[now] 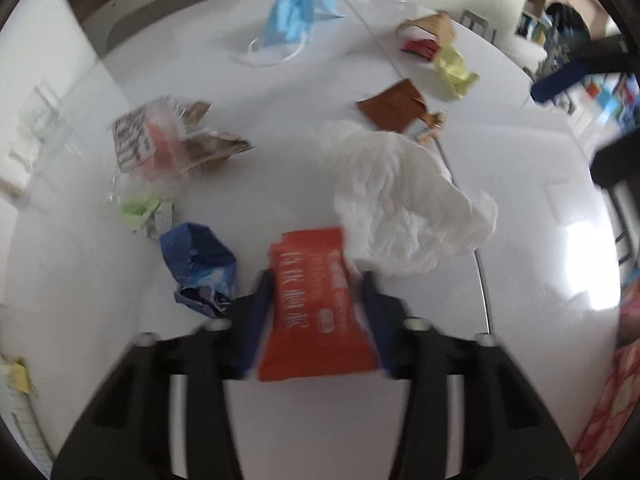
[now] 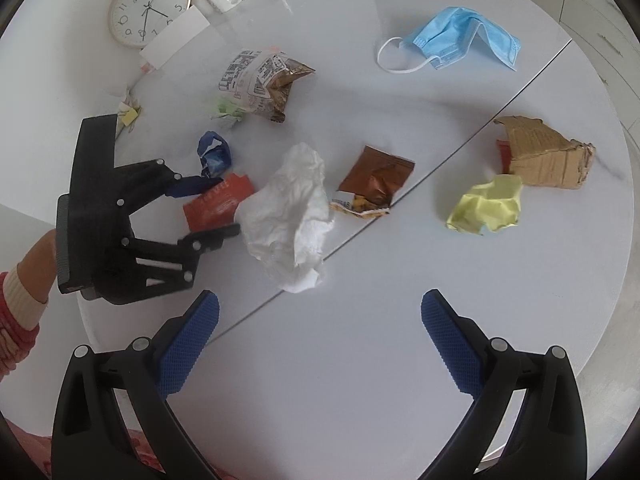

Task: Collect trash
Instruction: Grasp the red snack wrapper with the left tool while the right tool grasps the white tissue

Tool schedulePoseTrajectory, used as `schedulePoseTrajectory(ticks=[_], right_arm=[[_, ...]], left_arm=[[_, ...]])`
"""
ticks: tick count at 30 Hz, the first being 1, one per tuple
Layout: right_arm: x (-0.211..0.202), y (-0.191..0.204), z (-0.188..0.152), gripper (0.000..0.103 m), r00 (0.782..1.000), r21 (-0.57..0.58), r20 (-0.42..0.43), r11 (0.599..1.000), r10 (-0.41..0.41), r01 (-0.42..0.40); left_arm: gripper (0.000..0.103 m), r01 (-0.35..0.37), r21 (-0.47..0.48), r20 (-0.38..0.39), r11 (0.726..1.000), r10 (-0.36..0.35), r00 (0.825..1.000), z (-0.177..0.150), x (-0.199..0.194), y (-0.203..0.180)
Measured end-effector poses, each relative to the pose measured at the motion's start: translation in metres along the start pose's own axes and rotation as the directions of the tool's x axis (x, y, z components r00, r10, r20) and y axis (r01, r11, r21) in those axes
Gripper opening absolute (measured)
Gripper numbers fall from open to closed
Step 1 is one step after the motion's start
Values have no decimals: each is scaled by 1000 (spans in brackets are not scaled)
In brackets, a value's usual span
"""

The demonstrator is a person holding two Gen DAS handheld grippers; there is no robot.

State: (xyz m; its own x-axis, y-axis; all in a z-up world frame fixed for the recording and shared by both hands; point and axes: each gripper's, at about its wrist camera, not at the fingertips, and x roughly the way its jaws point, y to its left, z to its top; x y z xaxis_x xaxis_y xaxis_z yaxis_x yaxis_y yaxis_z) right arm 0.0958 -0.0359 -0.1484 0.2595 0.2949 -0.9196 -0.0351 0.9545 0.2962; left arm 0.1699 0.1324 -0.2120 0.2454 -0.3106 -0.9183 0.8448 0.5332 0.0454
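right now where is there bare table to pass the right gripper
Bare: the near table under the open right gripper, and the stretch between the mask and the brown packet. Crowded: around the tissue, where the left gripper clamps the red packet beside the blue wrapper.

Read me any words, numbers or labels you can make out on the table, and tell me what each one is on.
"12", "2", "3", "9": numerals on the wall clock lying on the table.
Orange packet in the left gripper: white Chinese characters, too blurred to read.
Printed snack wrapper: dark lettering, illegible.
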Motion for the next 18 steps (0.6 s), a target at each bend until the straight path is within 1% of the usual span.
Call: schedulePoseTrajectory(ticks=[3,4,5,6,9,11,13,14,16,17,18], right_arm=[[7,3,4,100,1000,12,0,1000,-9,9],[10,3,6,99,1000,23,-2,1000,-6,6],[14,4,7,96,1000,34,-8,999,2,-2],[19,4,9,92,1000,49,-14,999,9,-8],[32,7,14,89,999,103,-21,994,27,-25],[42,10,16,86,999,141,-25,990,34,-30],[51,14,18,85,1000,160,-27,987,12,-8],[58,18,20,81,999,157,-30,987,-14,19],[66,25,23,69,998,145,-27,988,-56,59],[72,29,24,62,997,128,-23,989,-72,75],[74,33,24,50,995,106,-16,989,-98,99]], left_arm=[[37,15,-25,29,1000,-14,999,-1,-6,8],[36,23,-36,34,999,-22,999,-3,-9,11],[36,29,-49,39,998,-27,999,-3,-12,13],[36,39,-76,52,996,-36,998,-6,-18,15],[36,75,-166,91,983,-61,994,-15,-39,23],[36,72,-227,112,971,-48,993,-24,-54,26],[36,66,-271,122,960,-34,992,-32,-66,27],[36,66,-300,126,952,-29,992,-36,-70,28],[36,67,-365,126,929,-22,992,-46,-80,29],[36,60,-399,126,915,-10,992,-53,-85,28],[36,52,-418,123,907,0,992,-57,-87,27]])
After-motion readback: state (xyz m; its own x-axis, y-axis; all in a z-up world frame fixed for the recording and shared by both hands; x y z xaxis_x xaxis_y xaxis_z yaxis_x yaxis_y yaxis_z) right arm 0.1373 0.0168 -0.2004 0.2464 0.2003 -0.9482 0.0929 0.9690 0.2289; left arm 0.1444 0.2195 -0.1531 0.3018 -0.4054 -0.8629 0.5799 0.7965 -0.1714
